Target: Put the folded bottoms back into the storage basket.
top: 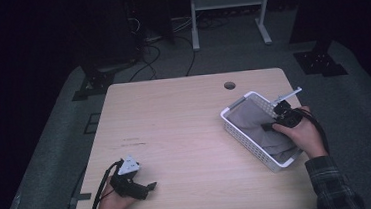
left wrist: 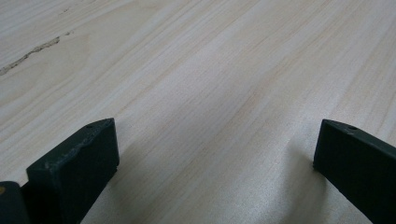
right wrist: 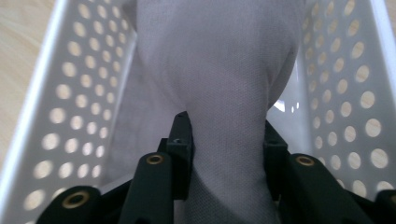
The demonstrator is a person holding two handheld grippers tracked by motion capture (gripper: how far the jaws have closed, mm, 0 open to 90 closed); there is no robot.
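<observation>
Right gripper [right wrist: 227, 140], its fingers [right wrist: 181, 140] pinching a fold of grey cloth [top: 263, 126] inside the white perforated basket [top: 243, 135]; left gripper [top: 138, 184], fingers wide, rests on bench [top: 186, 134], well apart.

The pale rectangular wooden table [top: 186, 134] has a smooth, matt top with fine straight grain and 1 dark scuff line near its left side. The white rectangular plastic basket [right wrist: 56, 116] has smooth, slightly glossy walls perforated with round holes, and the grey cloth [right wrist: 224, 70] in it shows a fine, matt woven texture. The right gripper [right wrist: 228, 140] has 2 matt black jaws with brass-coloured metal fasteners; the left gripper [left wrist: 215, 154] has matt black jaws with worn, chipped edges.
</observation>
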